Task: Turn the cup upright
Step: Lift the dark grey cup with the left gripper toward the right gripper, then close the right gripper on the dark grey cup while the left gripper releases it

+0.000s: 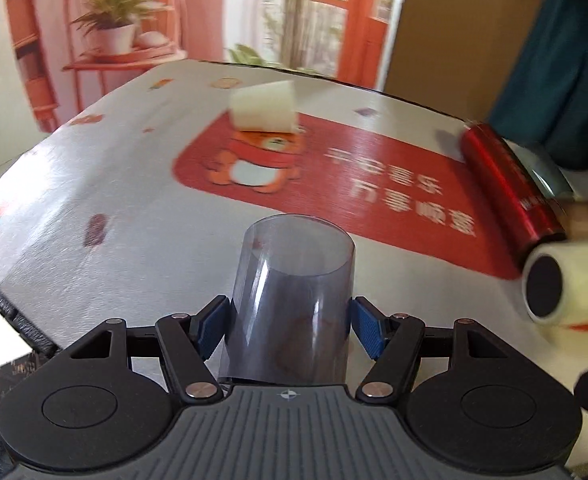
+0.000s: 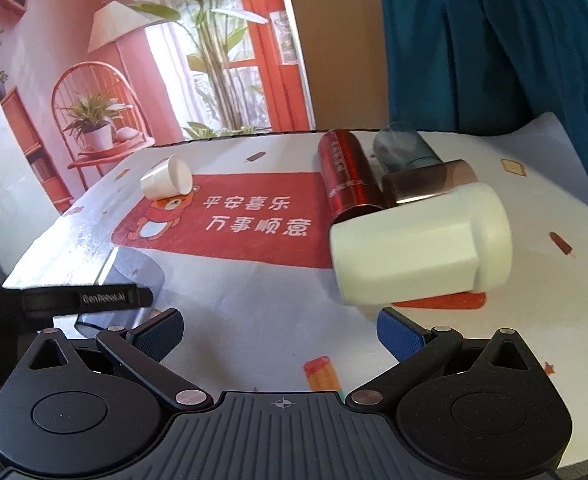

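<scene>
Your left gripper (image 1: pixel 289 326) has its fingers (image 1: pixel 368 332) clamped on the clear tumbler (image 1: pixel 291 300), while your right gripper (image 2: pixel 279 334) is spread wide, holding nothing.

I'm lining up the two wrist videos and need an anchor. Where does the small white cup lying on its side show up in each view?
Left wrist: small white cup sits upper centre, blurred, at the far end of the red panel just above the printed bear.
Right wrist: small white cup sits upper left, on its side, mouth facing right, again just above the bear.
Shared landmark: the red cylinder, right edge in the left view, upper right of centre in the right view.
</scene>
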The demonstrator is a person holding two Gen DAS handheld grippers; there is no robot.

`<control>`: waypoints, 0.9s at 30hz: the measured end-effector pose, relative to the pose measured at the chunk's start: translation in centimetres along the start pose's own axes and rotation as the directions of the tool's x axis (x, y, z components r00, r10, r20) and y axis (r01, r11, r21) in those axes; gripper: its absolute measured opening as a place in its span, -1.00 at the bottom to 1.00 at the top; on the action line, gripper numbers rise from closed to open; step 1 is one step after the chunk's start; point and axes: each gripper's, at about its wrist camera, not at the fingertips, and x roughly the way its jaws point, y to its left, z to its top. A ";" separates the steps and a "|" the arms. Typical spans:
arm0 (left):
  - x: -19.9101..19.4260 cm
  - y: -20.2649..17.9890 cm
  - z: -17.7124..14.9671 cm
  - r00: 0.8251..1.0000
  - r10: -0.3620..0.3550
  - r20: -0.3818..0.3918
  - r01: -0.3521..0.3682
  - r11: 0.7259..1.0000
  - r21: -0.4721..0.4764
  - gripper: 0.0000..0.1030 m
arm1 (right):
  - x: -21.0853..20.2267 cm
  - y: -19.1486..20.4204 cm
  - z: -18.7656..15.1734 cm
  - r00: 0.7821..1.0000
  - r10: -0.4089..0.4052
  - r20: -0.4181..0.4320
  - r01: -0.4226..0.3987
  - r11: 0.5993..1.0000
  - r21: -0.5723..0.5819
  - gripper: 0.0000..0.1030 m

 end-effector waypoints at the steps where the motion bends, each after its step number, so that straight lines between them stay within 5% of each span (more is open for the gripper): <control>1: 0.0 -0.3 0.0 1.000 -0.010 -0.001 0.010 1.000 0.018 0.35 | 0.0 -0.2 0.0 1.000 -0.001 -0.003 0.001 1.000 0.005 1.00; 12: -4.2 2.3 -0.3 0.991 -0.112 0.067 0.115 0.992 -0.046 0.46 | 0.8 1.5 0.5 0.999 0.016 -0.051 -0.018 0.999 -0.039 1.00; 18: -7.7 5.0 -1.1 0.983 0.023 0.185 -0.014 0.999 -0.051 0.69 | 2.6 3.3 1.6 0.989 0.061 -0.135 -0.069 0.996 -0.055 0.99; 27: -6.9 10.4 -1.7 0.986 0.115 0.121 -0.088 0.973 -0.212 0.69 | 8.4 9.0 4.3 0.970 0.093 -0.223 -0.117 0.988 -0.096 0.99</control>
